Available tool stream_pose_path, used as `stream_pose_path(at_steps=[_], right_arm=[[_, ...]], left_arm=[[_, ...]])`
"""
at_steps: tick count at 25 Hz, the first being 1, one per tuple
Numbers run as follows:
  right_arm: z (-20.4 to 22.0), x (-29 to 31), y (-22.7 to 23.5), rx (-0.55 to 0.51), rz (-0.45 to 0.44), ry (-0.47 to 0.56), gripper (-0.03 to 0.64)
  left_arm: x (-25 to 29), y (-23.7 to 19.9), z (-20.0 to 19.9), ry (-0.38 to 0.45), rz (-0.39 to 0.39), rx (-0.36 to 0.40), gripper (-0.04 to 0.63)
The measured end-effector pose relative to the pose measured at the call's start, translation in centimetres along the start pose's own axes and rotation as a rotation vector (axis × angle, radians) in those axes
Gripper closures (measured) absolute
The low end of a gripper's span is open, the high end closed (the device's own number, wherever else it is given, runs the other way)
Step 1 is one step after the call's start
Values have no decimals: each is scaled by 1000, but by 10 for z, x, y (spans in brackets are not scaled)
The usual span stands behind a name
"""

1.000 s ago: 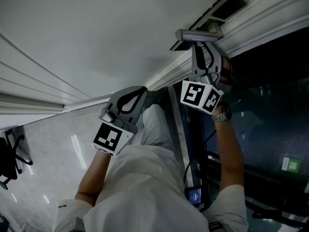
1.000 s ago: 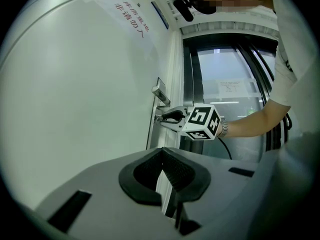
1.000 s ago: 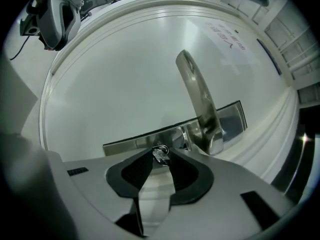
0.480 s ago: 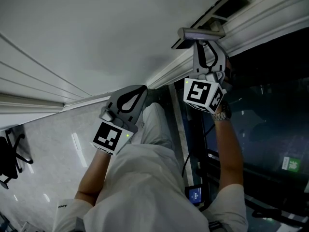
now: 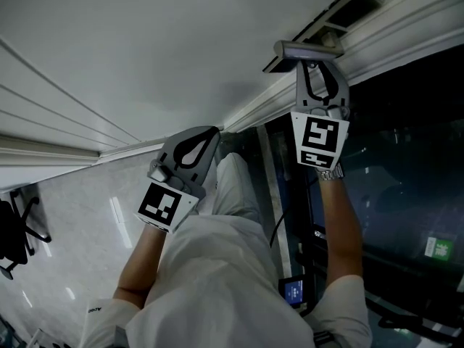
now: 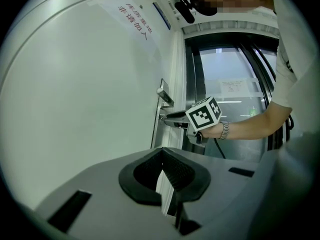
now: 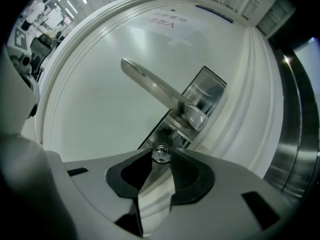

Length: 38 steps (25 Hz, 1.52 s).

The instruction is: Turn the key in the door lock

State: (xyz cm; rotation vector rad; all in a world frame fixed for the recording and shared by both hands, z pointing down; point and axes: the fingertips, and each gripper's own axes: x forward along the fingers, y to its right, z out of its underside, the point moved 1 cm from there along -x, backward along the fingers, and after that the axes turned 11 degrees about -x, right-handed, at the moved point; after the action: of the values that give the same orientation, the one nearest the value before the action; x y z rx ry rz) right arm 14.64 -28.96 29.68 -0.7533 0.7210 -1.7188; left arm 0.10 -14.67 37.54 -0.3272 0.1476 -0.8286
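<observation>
A silver key (image 7: 160, 154) sticks out of the lock just under the lever handle (image 7: 160, 91) on the white door (image 5: 145, 49). My right gripper (image 7: 160, 159) is shut on the key's head, which sits between the jaw tips. In the head view the right gripper (image 5: 317, 62) reaches up against the lock plate below the handle (image 5: 304, 49), its marker cube facing the camera squarely. My left gripper (image 5: 214, 132) hangs well back from the door, shut on nothing. In the left gripper view its tips (image 6: 162, 154) meet, and the right gripper (image 6: 167, 118) shows at the lock.
A dark glass panel (image 5: 406, 158) in a metal frame (image 5: 272, 187) stands just right of the door. An office chair (image 5: 14, 230) sits on the glossy floor at far left. The person's body and a small lit device (image 5: 293, 292) fill the lower middle.
The right gripper has rolled on the key at the lock, so its marker cube has swung from tilted to squarely facing the head camera. The left gripper has stayed where it was.
</observation>
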Motion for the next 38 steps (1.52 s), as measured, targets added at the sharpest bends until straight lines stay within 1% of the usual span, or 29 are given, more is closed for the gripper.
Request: stream_pose_path(at_steps=[2,5,7,11,14,16,18,20,23,25,28,31,35,38], right_arm=[[0,0,1,48,-7,-1,511],[0,1,0,67,-5,11,511],[1,0,0,104,-1,34,511],[2,-7,1,221,15,73,511],[1,-15,0,300,49,94,511],[1,-25,-8,374,48,124,511],[-3,-37,-28,453,7,164,511],[-10,-49,-56,496,-51,194,511],[-20,-60,-102,488,-139,227,514],[-25,-64,-134,486,-212,241,530],[-28,-71,-179,529,-323,253,589],[-32,-80,-219,572,-419,285,605],[-39,-89,-265,620,-516,312,611],[-43,-94,-286,670,-570,310,612]], left_arm=[[-1,-1,-1,2,-4,0,591],[-3,-2,-1,0,-11,5,591],[-5,-2,0,-4,-16,8,591],[-14,-5,3,-14,-40,17,591],[-26,-11,5,-20,-77,25,591],[-36,-15,5,-16,-107,34,591],[-47,-19,5,-6,-147,39,591],[-58,-23,5,1,-183,40,591],[-68,-28,11,1,-216,52,591],[-72,-30,19,-11,-229,54,591],[-80,-32,33,-26,-254,53,591],[-91,-38,47,-39,-297,59,589],[-106,-48,65,-64,-342,54,590],[-110,-56,72,-80,-365,54,591]])
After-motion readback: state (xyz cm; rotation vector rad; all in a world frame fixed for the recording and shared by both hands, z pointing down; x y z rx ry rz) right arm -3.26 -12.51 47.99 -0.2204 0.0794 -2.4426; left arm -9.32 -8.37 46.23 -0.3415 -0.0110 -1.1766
